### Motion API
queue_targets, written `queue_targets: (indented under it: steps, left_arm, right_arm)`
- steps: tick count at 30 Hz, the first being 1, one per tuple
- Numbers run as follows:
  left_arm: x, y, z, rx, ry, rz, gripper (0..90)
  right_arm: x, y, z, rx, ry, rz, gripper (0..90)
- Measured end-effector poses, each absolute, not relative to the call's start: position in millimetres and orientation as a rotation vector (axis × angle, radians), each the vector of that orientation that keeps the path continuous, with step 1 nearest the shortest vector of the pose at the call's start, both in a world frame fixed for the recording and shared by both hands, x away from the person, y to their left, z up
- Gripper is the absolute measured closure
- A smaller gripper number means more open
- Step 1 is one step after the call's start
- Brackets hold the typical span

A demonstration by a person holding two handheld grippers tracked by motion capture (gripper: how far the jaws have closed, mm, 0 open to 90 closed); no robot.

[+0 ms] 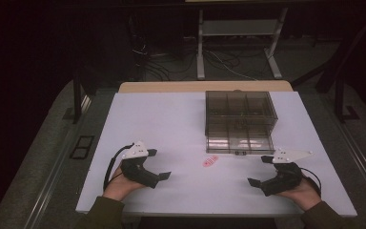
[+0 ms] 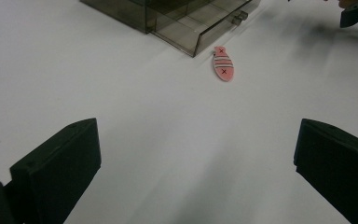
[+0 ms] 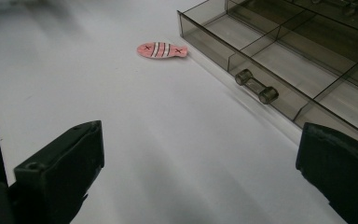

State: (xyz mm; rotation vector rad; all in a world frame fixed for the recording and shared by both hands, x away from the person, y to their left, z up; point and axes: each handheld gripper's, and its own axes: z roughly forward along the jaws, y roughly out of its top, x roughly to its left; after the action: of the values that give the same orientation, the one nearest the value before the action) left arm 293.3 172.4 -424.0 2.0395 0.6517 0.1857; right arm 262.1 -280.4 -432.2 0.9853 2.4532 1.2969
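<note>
A small flat pink fish shape (image 1: 210,161) with stripes and two x marks lies on the white table (image 1: 171,129), just in front of a smoky clear drawer box (image 1: 239,121). The box's drawer (image 3: 279,60) is pulled out and shows divided compartments behind a clear handle (image 3: 256,87). My left gripper (image 1: 158,164) rests open at the table's front left, jaws wide apart, with the fish (image 2: 223,63) ahead of it. At the front right my right gripper (image 1: 260,170) is open too, the fish (image 3: 161,50) lying beyond its jaws to the left of the drawer.
The box (image 2: 168,18) stands at the table's back centre-right. Beyond the table's far edge a wooden board (image 1: 205,86), a metal stand (image 1: 238,43) and loose cables (image 1: 181,62) sit on a dark floor. Rails run along both sides of the table.
</note>
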Motion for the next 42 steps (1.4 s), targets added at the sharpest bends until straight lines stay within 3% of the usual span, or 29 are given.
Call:
queue_targets:
  steps: [42]
  left_arm:
    - [301.6,165.9,-422.1,2.007,0.661,0.174,0.0]
  right_arm:
    - [263.1,-282.2,-432.5,0.977,2.474,1.332,0.4]
